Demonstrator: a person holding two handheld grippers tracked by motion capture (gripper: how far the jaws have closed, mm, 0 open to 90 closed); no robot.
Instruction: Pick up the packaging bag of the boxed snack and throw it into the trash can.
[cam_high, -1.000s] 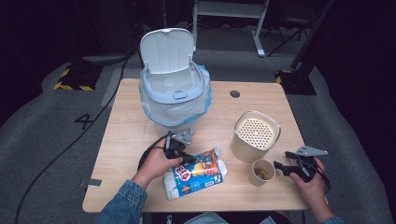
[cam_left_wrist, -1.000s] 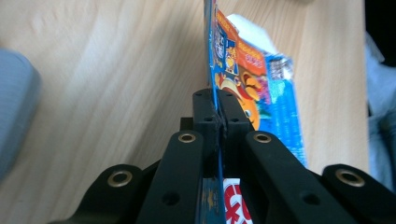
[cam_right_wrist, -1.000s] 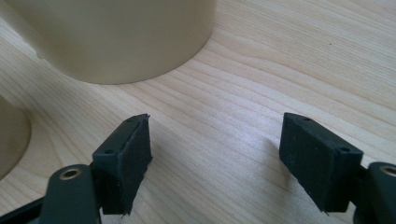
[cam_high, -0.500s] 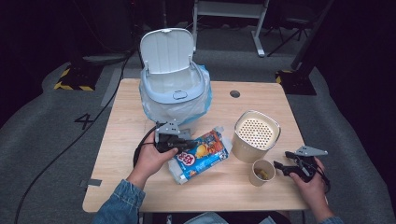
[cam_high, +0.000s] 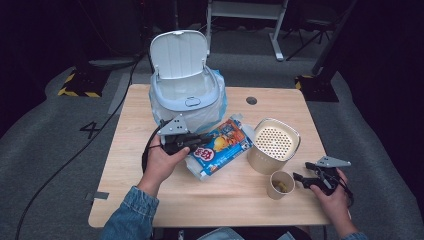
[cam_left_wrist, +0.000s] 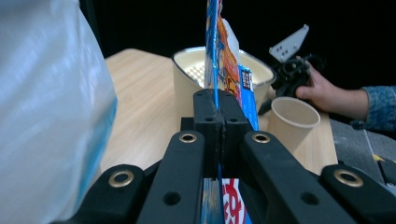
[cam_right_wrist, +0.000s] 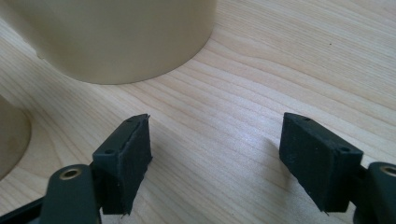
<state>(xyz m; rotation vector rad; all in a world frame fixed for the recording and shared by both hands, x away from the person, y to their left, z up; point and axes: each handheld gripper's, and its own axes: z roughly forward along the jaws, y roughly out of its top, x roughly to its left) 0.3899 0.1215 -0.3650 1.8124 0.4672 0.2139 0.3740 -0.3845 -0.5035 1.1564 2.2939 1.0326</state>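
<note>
Nearest the person, a denim sleeve (cam_high: 131, 215) is being seen at the table's near edge, with the left hand (cam_high: 159, 165) wrapped around the left gripper (cam_high: 196, 145). Its two matte black jaws are being pressed flat together on the thin edge of a snack packet (cam_high: 219, 146). The packet is a glossy, crinkled foil pouch printed in blue, orange and red; it is being held clear of the table (cam_high: 125, 150), tilted, between the bin and the canister. In the left gripper view, the packet (cam_left_wrist: 224, 60) is being seen edge-on as a narrow upright sheet rising from the closed jaws.

At the near right, the right gripper (cam_high: 300, 178) is being held low by the right hand (cam_high: 332, 197), just beside a small paper cup (cam_high: 281, 184). In the right gripper view, its jaws are being held moderately apart with nothing between them, only bare wood beneath; the rubbery pads (cam_right_wrist: 133, 154) are blocky and dull.

The cup is a short, tapered, cream-coloured cylinder. Just behind it, a cream canister (cam_high: 272, 145) is being shown, round-walled, with a perforated top of small holes.

The table is a pale, fine-grained wooden slab with rounded corners and a dark round hole (cam_high: 251, 100) near its far edge.

Farthest off, a smooth white plastic bin (cam_high: 186, 95) is standing on the table, lined with a thin translucent bag (cam_high: 212, 112), its hinged lid (cam_high: 179, 52) being held upright.
</note>
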